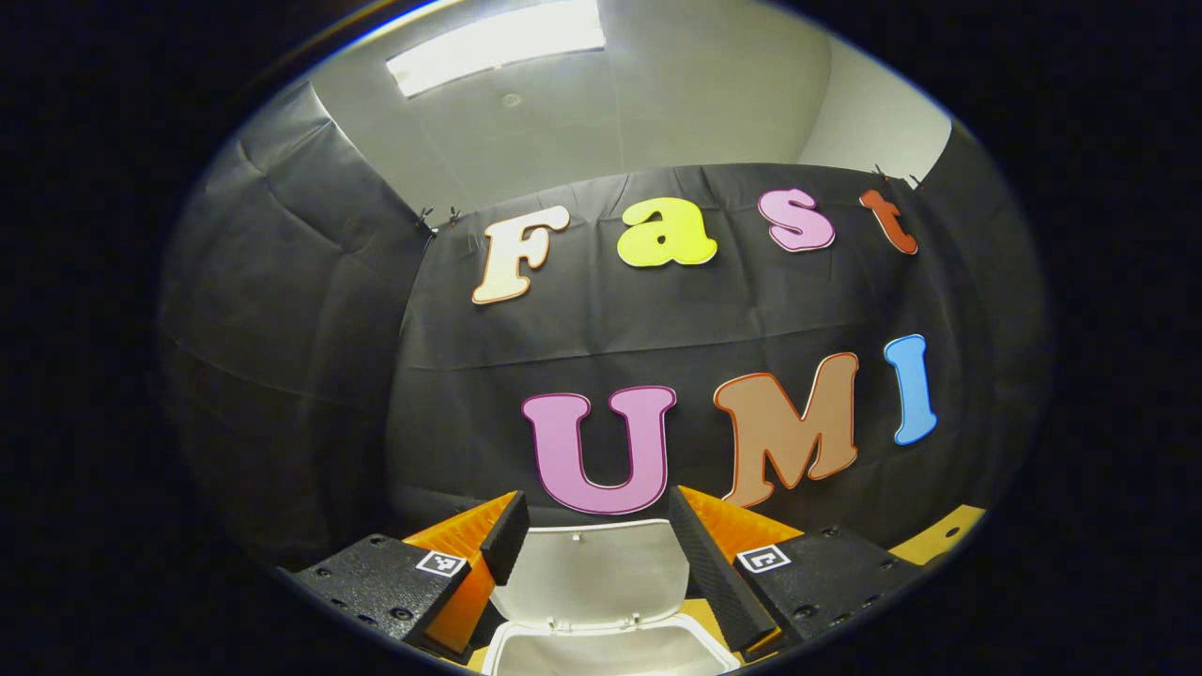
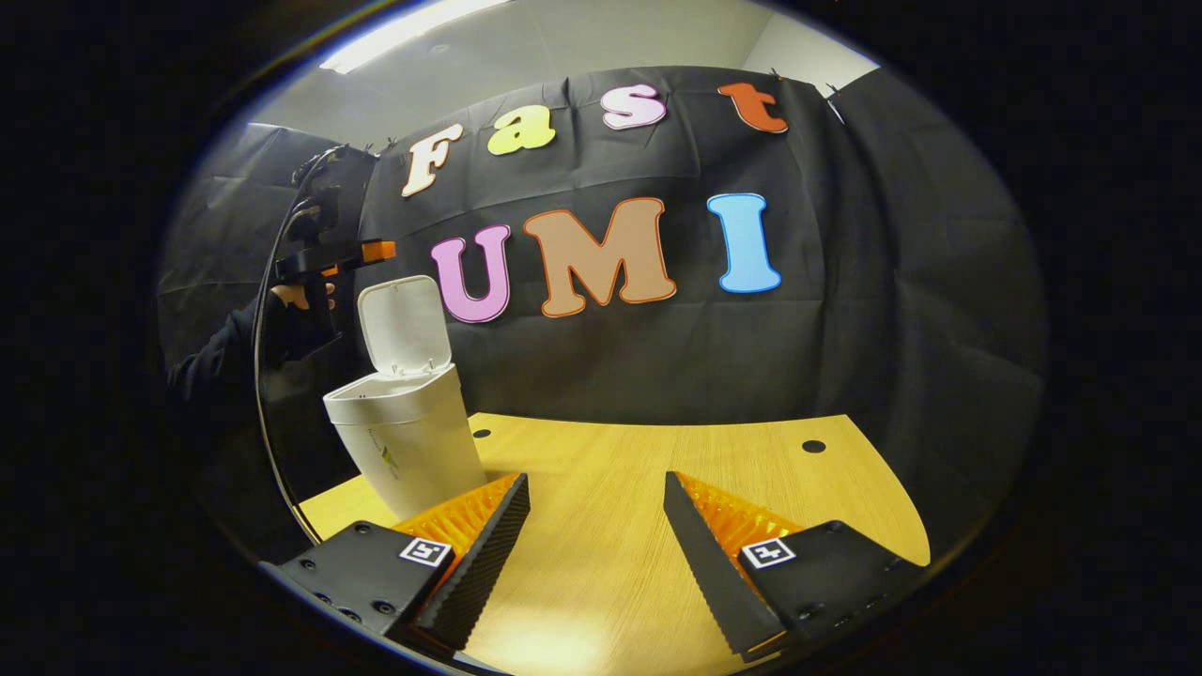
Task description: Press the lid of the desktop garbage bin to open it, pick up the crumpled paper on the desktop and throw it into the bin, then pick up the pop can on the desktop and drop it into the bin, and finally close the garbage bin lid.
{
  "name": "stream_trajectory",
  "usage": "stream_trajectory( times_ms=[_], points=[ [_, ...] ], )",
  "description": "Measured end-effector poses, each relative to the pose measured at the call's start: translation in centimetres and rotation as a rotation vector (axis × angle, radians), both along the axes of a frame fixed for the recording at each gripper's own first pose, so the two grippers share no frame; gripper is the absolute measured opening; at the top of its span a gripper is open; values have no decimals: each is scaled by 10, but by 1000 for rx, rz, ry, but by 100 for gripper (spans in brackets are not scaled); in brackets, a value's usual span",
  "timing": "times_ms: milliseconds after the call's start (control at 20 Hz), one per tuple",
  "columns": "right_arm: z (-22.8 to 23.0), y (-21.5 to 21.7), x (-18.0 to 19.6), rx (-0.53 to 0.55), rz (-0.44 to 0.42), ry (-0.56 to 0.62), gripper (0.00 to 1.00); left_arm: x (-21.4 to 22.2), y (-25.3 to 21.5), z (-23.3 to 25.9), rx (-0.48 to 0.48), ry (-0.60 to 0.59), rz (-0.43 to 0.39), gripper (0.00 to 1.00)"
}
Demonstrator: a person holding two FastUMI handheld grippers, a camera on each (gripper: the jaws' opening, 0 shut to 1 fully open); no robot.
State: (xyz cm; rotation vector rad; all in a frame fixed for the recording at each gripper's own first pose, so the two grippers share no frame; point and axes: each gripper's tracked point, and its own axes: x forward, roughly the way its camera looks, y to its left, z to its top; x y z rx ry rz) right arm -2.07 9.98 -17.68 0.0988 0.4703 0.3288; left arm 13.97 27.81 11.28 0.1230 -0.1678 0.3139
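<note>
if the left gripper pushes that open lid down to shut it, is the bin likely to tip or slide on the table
Tipping looks somewhat likely: the bin is tall, tapers to a narrow base, and its lid stands upright above the rim. It seems thin white plastic, so probably light and apt to slide on the smooth table. The left gripper, open above it, would best press straight down.

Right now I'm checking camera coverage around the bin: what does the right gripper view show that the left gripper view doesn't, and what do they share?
Right gripper view: the wooden desktop spread out, the whole bin body standing on it, the left gripper held above the bin by a sleeved hand, and the right gripper open with nothing between its fingers.

Left gripper view: the ceiling light, and the left gripper open directly over the bin's mouth.

Both: the white lid standing open.
</note>
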Motion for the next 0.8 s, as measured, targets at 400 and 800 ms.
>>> stream_trajectory(
  times_ms=[400,800],
  points=[
    [-6,14,1,-10,15,14,96,57,56,-49,-223,191,60,92],
    [-8,15,7,-15,27,10,96,59,50,-52,-154,274,59,93]
  ],
)
